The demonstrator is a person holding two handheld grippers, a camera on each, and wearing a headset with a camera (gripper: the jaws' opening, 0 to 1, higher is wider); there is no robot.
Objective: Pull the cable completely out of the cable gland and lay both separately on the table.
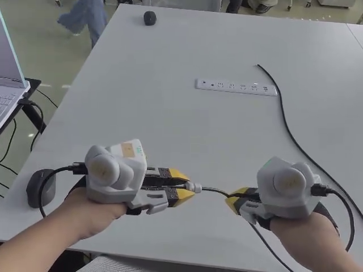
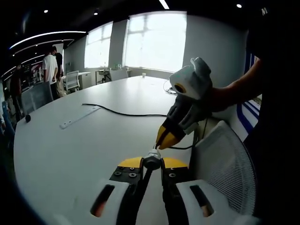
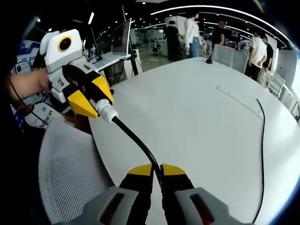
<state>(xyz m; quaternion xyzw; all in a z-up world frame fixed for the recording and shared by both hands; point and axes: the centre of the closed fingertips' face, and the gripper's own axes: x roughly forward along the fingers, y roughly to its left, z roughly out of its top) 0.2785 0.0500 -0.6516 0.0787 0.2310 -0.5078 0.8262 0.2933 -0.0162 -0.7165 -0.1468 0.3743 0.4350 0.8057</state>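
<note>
Near the table's front edge my left gripper (image 1: 182, 185) is shut on a small white cable gland (image 1: 193, 186), which pokes out between its yellow fingertips (image 2: 130, 163). A thin black cable (image 1: 214, 191) runs from the gland to my right gripper (image 1: 233, 203), which is shut on the cable. In the right gripper view the cable (image 3: 136, 140) stretches from between my yellow tips (image 3: 141, 170) up to the gland (image 3: 106, 111) held by the left gripper (image 3: 89, 99). In the left gripper view the gland (image 2: 151, 159) sits at the tips, with the right gripper (image 2: 167, 138) just beyond.
A white power strip (image 1: 236, 86) lies mid-table, with a long black cord (image 1: 292, 136) curving from it toward the right edge. A dark mouse (image 1: 150, 18) lies at the far end, another mouse (image 1: 41, 187) at the left front edge. A laptop (image 1: 10, 85) stands left. People stand in the background.
</note>
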